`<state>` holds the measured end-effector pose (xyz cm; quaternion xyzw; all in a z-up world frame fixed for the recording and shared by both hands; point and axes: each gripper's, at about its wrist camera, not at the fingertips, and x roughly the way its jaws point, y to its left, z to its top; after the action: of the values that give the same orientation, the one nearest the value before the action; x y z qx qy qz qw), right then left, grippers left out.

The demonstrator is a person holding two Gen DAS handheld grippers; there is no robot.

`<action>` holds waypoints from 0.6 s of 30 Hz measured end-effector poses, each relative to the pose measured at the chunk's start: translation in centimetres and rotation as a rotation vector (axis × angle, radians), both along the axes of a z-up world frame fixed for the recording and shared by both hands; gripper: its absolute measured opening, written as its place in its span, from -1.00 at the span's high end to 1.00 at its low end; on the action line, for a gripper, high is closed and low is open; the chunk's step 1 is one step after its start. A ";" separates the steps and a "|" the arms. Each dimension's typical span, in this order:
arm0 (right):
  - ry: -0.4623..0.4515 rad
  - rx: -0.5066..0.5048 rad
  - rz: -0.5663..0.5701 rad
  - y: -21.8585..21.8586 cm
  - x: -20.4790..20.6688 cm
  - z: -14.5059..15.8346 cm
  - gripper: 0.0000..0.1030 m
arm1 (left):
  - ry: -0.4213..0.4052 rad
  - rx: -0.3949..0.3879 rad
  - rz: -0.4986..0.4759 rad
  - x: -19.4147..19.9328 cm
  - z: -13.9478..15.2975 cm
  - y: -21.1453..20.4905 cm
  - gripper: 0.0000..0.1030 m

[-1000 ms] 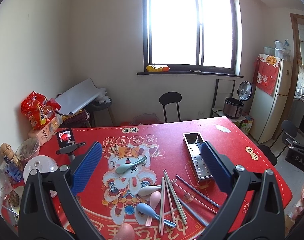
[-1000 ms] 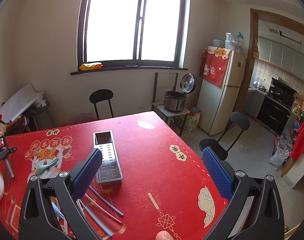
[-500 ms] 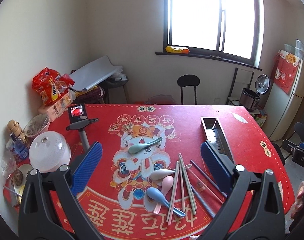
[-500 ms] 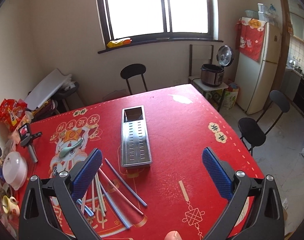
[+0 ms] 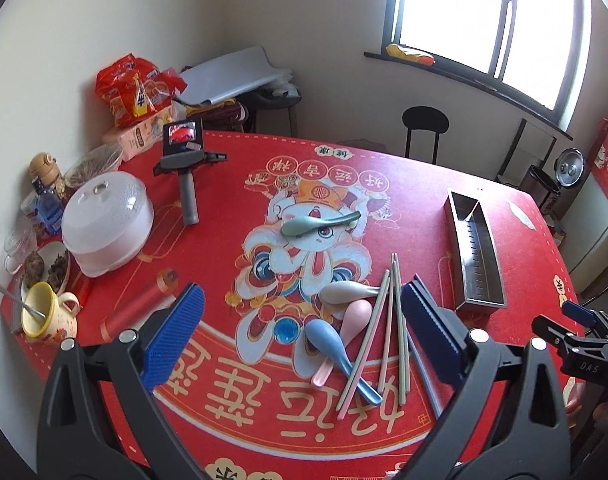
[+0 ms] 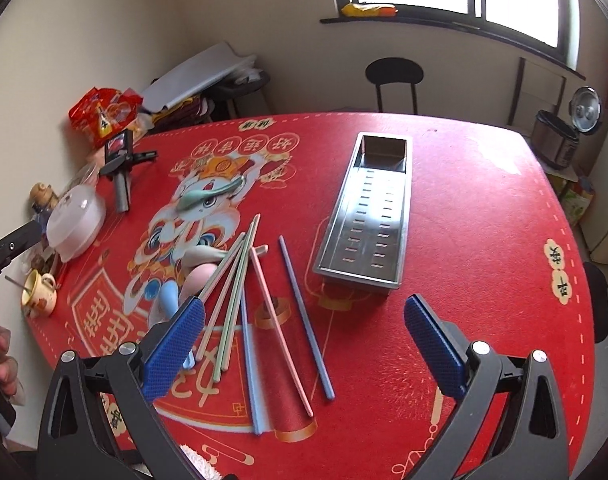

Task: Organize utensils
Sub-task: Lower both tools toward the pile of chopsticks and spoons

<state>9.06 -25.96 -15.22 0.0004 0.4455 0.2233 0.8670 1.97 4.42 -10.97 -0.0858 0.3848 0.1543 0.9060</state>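
A steel perforated tray [image 6: 368, 216] stands on the red tablecloth; it also shows in the left wrist view [image 5: 476, 256]. Loose chopsticks [image 6: 231, 284] in green, pink and blue lie left of it, also in the left wrist view [image 5: 388, 320]. Spoons lie by them: blue [image 5: 332, 348], pink [image 5: 354, 320], beige [image 5: 344, 292], and a green one [image 5: 320, 224] apart farther back. My left gripper [image 5: 299, 340] is open above the spoons. My right gripper [image 6: 304, 344] is open above the chopsticks' near ends.
At the table's left edge stand a white domed food cover [image 5: 107, 220], a yellow mug with a spoon [image 5: 43, 316], bowls, bottles and snack bags [image 5: 131, 92]. A phone on a handle grip [image 5: 183, 160] stands behind. Black chairs stand beyond the table [image 6: 396, 76].
Both grippers have tilted down toward the table and come closer to the utensils. The view has swung from the window and room to the tabletop. Both stay open and empty.
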 end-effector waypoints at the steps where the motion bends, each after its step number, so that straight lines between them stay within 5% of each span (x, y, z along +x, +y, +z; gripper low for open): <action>1: 0.019 0.002 0.018 0.3 0.1 -0.7 -0.89 | 0.018 -0.016 0.006 0.0 -0.6 0.1 -0.87; 8: 0.141 0.011 0.064 1.9 0.8 -4.1 -0.72 | 0.096 -0.082 -0.011 0.2 -4.5 1.4 -0.70; 18: 0.231 -0.031 0.051 3.2 1.4 -7.0 -0.43 | 0.199 -0.233 -0.154 3.4 -10.4 2.1 0.01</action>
<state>10.48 -22.80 -22.25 0.0015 0.5457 0.2370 0.8038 5.40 6.54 -21.35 -0.1449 0.4935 0.0464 0.8563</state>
